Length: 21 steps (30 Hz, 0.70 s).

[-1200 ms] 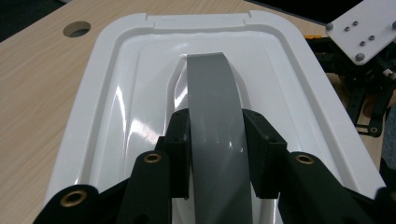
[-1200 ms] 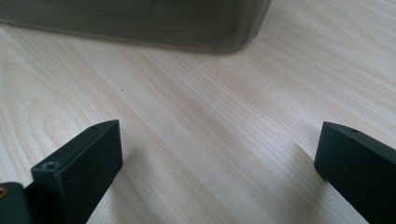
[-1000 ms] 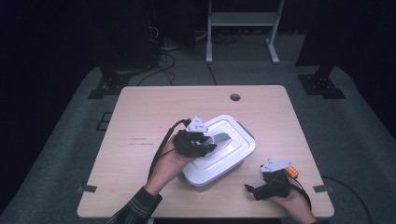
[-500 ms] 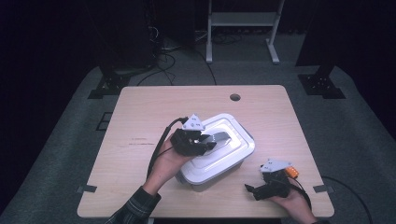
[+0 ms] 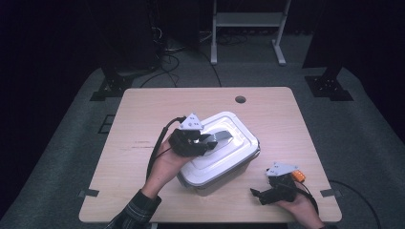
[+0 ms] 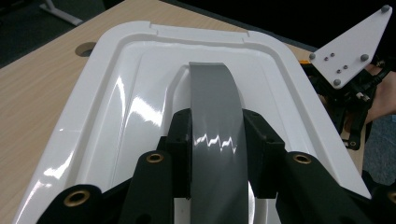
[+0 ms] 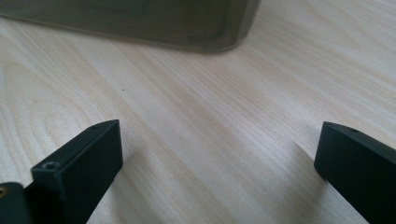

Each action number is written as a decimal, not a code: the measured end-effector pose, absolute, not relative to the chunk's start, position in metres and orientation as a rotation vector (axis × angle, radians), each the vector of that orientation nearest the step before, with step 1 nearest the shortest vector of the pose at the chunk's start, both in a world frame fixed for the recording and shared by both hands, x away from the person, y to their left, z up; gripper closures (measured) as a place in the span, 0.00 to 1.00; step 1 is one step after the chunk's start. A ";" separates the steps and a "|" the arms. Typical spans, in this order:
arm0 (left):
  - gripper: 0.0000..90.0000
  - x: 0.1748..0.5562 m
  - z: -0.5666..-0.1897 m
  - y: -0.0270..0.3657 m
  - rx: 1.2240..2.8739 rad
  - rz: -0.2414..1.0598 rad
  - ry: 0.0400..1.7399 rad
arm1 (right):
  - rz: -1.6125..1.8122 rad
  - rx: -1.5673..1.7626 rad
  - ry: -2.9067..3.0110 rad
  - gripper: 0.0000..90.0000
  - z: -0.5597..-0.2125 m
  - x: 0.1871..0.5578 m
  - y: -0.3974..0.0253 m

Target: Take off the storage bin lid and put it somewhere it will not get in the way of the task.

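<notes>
A clear storage box with a white lid [image 5: 234, 155] stands at the middle of the wooden table [image 5: 143, 114]. A grey handle [image 5: 223, 137] arches over the lid. My left gripper [image 5: 210, 142] is shut on that handle from the box's left side. In the left gripper view both jaws press on the grey handle [image 6: 214, 98] above the white lid [image 6: 121, 98]. My right gripper [image 5: 258, 196] rests low at the table's front right, open, pointing left toward the box. Its wide-apart jaws [image 7: 219, 154] hold nothing, with the box's lower wall [image 7: 140, 18] ahead.
A round cable hole [image 5: 240, 99] lies at the table's back middle. The right gripper [image 6: 351, 100] with its grey plate also appears beyond the lid's right edge. Dark floor, cables and a metal stand [image 5: 246, 28] lie behind the table.
My left gripper has drifted slightly left and back while staying shut on the handle. The box has barely shifted. The right gripper has not moved.
</notes>
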<state>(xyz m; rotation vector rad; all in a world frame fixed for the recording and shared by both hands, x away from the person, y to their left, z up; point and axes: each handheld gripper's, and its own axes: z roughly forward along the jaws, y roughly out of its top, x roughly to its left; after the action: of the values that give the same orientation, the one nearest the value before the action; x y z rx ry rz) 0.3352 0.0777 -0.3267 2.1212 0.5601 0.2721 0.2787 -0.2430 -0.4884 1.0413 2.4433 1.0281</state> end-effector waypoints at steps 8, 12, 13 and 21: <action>0.74 0.337 -0.322 0.089 2.103 0.290 0.582 | 1.028 1.040 2.444 0.00 -0.488 0.279 -0.243; 0.74 0.338 -0.320 0.095 2.095 0.299 0.596 | 1.028 1.040 2.444 0.00 -0.488 0.279 -0.243; 0.74 0.339 -0.320 0.096 2.094 0.302 0.599 | 1.028 1.040 2.444 0.00 -0.488 0.279 -0.243; 0.74 0.341 -0.316 0.109 2.073 0.321 0.630 | 1.028 1.040 2.444 0.00 -0.488 0.279 -0.243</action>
<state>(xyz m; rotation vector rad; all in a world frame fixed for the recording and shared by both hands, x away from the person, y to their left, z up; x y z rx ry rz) 0.3411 0.1093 -0.3158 2.0727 0.6305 0.3208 0.2786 -0.2429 -0.4884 1.0404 2.4439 1.0281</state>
